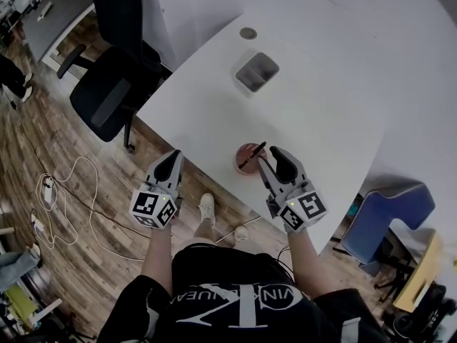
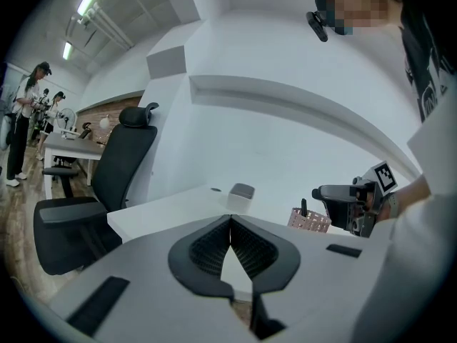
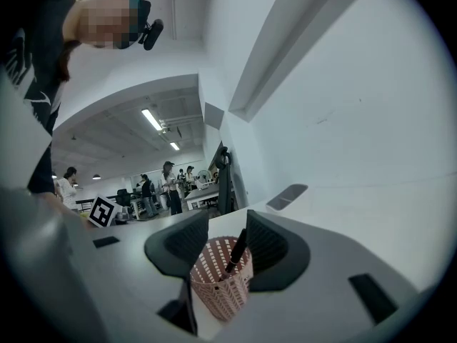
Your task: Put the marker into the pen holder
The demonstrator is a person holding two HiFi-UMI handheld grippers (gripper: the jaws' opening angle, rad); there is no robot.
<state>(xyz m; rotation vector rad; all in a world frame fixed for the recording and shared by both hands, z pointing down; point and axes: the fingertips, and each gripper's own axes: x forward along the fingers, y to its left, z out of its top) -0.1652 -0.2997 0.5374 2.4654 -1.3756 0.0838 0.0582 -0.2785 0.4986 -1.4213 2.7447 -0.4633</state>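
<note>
A pink mesh pen holder stands near the front edge of the white table. A black marker leans in it, its top sticking out. My right gripper hovers just right of the holder. In the right gripper view the jaws stand open, with the marker and the holder between them and the pads clear of both. My left gripper hangs off the table's front-left edge, shut with nothing in it. From there the holder shows at the right.
A grey rectangular bin sits at the back of the table near a round cable port. A black office chair stands to the left and a blue chair to the right. Cables lie on the wooden floor. People stand far off.
</note>
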